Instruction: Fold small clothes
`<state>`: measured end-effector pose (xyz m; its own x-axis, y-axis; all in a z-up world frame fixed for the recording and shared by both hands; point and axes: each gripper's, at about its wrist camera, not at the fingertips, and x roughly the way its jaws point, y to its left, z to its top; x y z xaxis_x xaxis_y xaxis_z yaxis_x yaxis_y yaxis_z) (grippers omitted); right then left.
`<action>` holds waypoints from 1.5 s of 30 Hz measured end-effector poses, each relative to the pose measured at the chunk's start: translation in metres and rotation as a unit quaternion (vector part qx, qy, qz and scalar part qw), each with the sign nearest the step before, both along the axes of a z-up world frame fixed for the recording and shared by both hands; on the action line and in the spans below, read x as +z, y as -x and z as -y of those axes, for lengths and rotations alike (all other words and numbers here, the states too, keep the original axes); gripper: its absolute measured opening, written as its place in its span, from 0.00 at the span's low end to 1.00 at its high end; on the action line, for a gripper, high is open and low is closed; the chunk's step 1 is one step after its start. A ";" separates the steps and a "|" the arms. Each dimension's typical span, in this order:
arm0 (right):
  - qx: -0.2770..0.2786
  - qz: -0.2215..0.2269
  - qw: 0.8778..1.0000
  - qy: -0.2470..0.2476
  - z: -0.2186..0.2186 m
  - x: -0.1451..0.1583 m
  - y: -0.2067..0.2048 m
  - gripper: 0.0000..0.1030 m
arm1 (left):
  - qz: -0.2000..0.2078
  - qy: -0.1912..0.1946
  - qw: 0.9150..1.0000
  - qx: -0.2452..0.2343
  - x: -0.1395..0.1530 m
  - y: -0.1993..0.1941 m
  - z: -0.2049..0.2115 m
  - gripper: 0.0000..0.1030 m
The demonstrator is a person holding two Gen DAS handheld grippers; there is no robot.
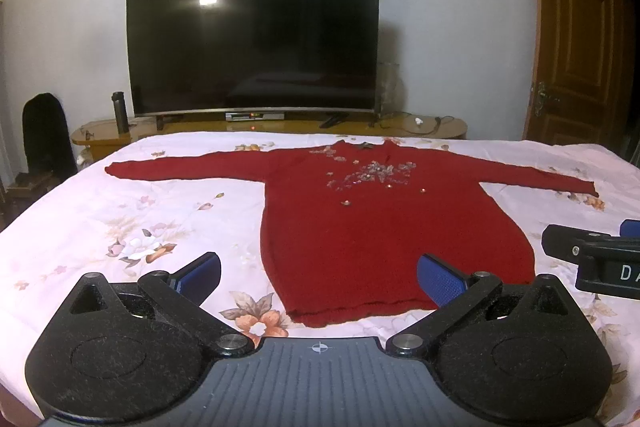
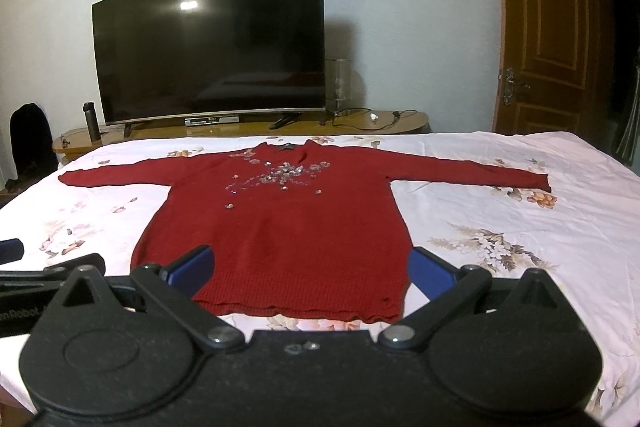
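Note:
A red knit sweater (image 1: pixel 372 223) with beaded flowers on the chest lies flat and face up on the bed, both sleeves spread out sideways, hem towards me. My left gripper (image 1: pixel 320 271) hovers open just short of the hem's left corner, nothing between its blue pads. In the right wrist view the same sweater (image 2: pixel 280 227) fills the middle, and my right gripper (image 2: pixel 310 265) is open above the hem, its fingers standing about as wide as the hem. The right gripper's body (image 1: pixel 596 259) shows at the right edge of the left wrist view.
The bed (image 1: pixel 100 219) carries a white sheet with a flower print. Beyond its far edge stands a wooden TV bench (image 1: pixel 424 127) with a large dark TV (image 1: pixel 256 39), a dark flask (image 1: pixel 120 113) and cables. A brown door (image 2: pixel 548 27) is at the right.

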<state>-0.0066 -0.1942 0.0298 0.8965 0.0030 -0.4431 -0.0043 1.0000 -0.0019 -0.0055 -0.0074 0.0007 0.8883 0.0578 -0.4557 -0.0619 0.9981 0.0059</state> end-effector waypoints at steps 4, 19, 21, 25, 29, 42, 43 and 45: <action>0.001 -0.001 1.000 0.000 -0.001 -0.001 0.000 1.00 | -0.001 0.000 1.000 0.001 0.000 -0.001 -0.001 1.00; 0.000 -0.002 1.000 -0.001 -0.004 -0.001 0.000 1.00 | 0.041 0.026 0.999 -0.014 0.007 0.001 -0.008 1.00; 0.001 -0.002 1.000 -0.006 0.002 0.000 -0.002 1.00 | 0.035 0.056 0.998 -0.017 0.008 -0.015 -0.013 1.00; -0.029 0.014 0.999 -0.031 0.040 0.009 -0.012 0.99 | -0.014 0.132 0.988 -0.081 -0.003 -0.066 -0.024 1.00; -0.081 0.022 0.995 -0.052 0.100 0.014 -0.047 0.84 | 0.021 0.084 0.996 -0.034 0.000 -0.108 -0.017 1.00; -0.268 -0.003 0.925 -0.269 0.376 -0.070 -0.258 0.42 | -0.059 0.130 0.990 0.021 -0.054 -0.307 0.017 1.00; -0.280 -0.006 0.917 -0.282 0.395 -0.081 -0.272 0.42 | -0.065 0.129 0.989 0.018 -0.057 -0.316 0.024 1.00; -0.292 -0.013 0.905 -0.310 0.424 -0.103 -0.298 0.42 | -0.077 0.122 0.989 0.023 -0.063 -0.331 0.036 1.00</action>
<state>0.2912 -0.6179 -0.0735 0.8152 -0.2120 -0.5391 0.5323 0.6410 0.5529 0.3253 -0.0434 -0.0624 0.8062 -0.0329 -0.5908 -0.1238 0.9669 -0.2229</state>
